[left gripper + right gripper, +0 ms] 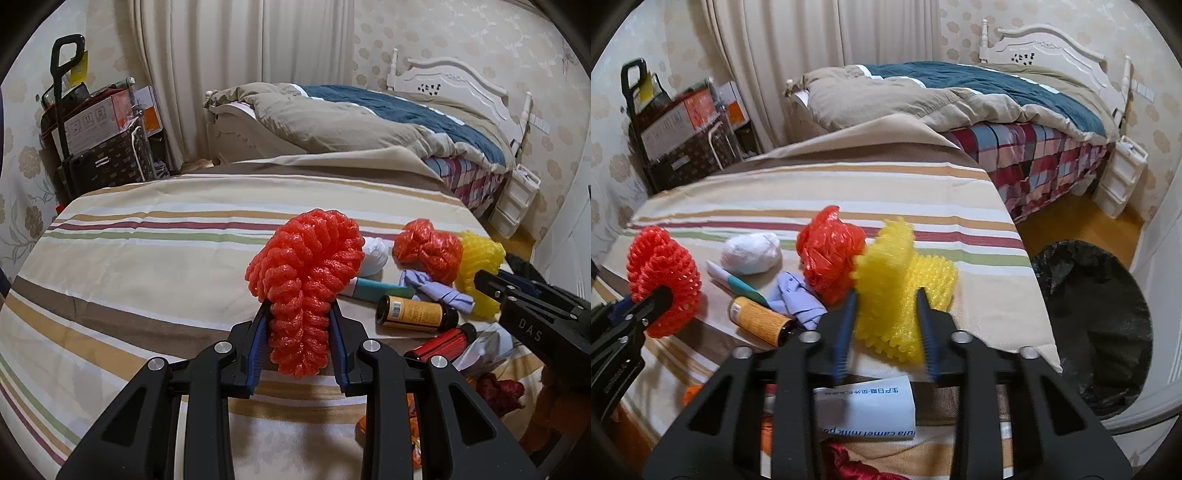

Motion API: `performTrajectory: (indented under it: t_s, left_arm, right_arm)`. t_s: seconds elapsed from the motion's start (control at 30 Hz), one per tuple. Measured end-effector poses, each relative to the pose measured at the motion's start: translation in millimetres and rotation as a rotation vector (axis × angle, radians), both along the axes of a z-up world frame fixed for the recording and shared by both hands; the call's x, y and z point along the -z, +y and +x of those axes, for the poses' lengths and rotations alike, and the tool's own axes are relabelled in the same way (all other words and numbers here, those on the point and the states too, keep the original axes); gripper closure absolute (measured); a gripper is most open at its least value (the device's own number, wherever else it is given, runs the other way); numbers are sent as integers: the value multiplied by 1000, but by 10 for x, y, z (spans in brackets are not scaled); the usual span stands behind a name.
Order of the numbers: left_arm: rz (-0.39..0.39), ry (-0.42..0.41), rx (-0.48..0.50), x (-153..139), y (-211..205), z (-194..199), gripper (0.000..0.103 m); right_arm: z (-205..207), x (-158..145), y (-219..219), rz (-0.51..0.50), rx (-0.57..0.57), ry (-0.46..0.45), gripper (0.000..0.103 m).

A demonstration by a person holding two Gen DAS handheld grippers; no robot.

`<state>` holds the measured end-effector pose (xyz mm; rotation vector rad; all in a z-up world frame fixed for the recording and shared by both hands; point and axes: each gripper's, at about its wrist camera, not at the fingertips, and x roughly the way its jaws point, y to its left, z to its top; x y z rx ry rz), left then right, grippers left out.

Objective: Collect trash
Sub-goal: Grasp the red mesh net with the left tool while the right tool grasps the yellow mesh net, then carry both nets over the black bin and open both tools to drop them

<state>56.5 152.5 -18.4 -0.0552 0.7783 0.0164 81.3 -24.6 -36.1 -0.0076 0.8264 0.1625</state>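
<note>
My left gripper (300, 308) is shut on a red foam net (304, 273) and holds it above the striped sheet; it also shows in the right wrist view (663, 275). My right gripper (886, 295) has its fingers around a yellow foam net (901, 295) lying on the sheet; its blurred jaws stand apart and I cannot tell whether they grip it. Between them lie a crumpled red plastic bag (831, 251), a white wad (750, 253), a teal tube (738, 282), a lilac wrapper (798, 299) and a brown bottle (762, 319).
A bin with a black liner (1093, 328) stands on the floor to the right of the striped surface (147, 258). More trash lies near me: a white labelled packet (864, 406), a red bottle (443, 343). A bed (997, 103) and boxes (99, 125) stand behind.
</note>
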Motion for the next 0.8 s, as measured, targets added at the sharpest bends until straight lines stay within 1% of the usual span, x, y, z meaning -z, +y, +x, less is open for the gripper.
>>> performTrajectory:
  t_s: [0.07, 0.23, 0.47, 0.6, 0.8]
  left_arm:
    - [-4, -10, -1, -33, -4, -26, 72]
    - [-10, -34, 6, -129, -35, -90, 72]
    - [-19, -60, 29, -232, -160, -160, 72]
    - [-18, -74, 72, -289, -363, -182, 72]
    - [-16, -90, 174, -339, -832, -200, 72]
  right_arm:
    - [-10, -25, -40, 22, 5, -1, 86]
    - [-55, -75, -119, 39, 15, -10, 86]
    - [-215, -235, -301, 41, 36, -58, 86]
    - [-318, -303, -527, 40, 73, -80, 86]
    - [-411, -375, -1000, 19, 164, -107, 86]
